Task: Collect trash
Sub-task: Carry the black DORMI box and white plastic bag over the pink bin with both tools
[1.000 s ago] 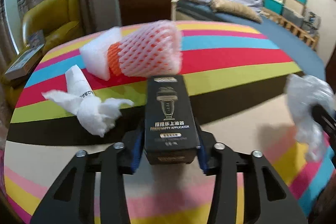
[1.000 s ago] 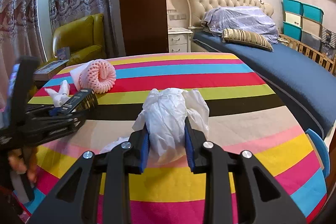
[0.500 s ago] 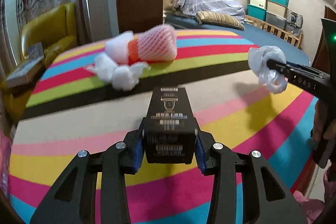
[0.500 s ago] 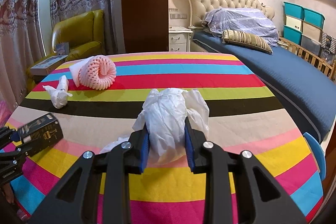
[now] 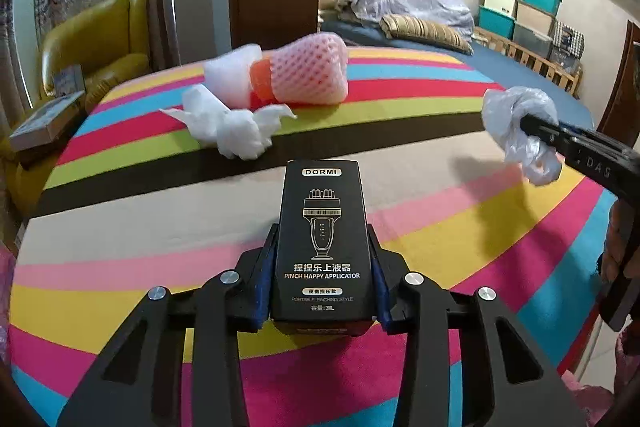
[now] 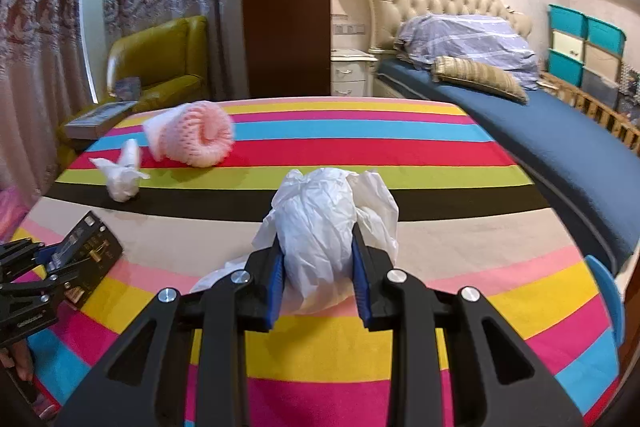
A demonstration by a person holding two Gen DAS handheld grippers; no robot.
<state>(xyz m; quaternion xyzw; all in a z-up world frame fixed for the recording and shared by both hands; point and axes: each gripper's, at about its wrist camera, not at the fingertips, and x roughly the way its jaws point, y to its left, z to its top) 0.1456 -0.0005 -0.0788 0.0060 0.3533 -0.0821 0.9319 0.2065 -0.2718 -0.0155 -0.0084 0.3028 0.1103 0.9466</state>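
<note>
**Both grippers loaded above the striped table**

In the left wrist view, a yellow armchair [image 5: 100,43] stands at the far left beyond the table edge, with a flat boxed item [image 5: 44,125] on a low surface in front of it. The table wears a striped cloth [image 5: 160,219] in bands of pink, yellow, blue, red, green, black and cream. On the green and black bands lies a crumpled white tissue [image 5: 232,127]. Just behind it, and close enough that the two seem to touch, sits a roll of pink foam fruit netting [image 5: 308,69] with a white foam sleeve and an orange piece tucked into its left end.

At the centre, the left gripper [image 5: 322,267] is clamped on a black carton [image 5: 322,239] marked "DORMI" and "PINCH HAPPY APPLICATOR". Its blue pads press both long sides, and the carton stands up out of the jaws, held clear of the cloth.

Further right, the right gripper [image 5: 532,125] reaches in from the edge, closed on a bunched white plastic bag [image 5: 520,131] that hangs above the cream and pink stripes, throwing a shadow beneath. A hand shows at the frame edge behind it.

The right wrist view confirms this: the bag [image 6: 320,239] bulges between the pads of the right gripper [image 6: 318,267], loose folds spilling to the right. At lower left, the left gripper [image 6: 64,267] shows with the carton [image 6: 88,247] in its jaws. A bed [image 6: 540,131] with a blue cover and tufted headboard fills the right background.
</note>
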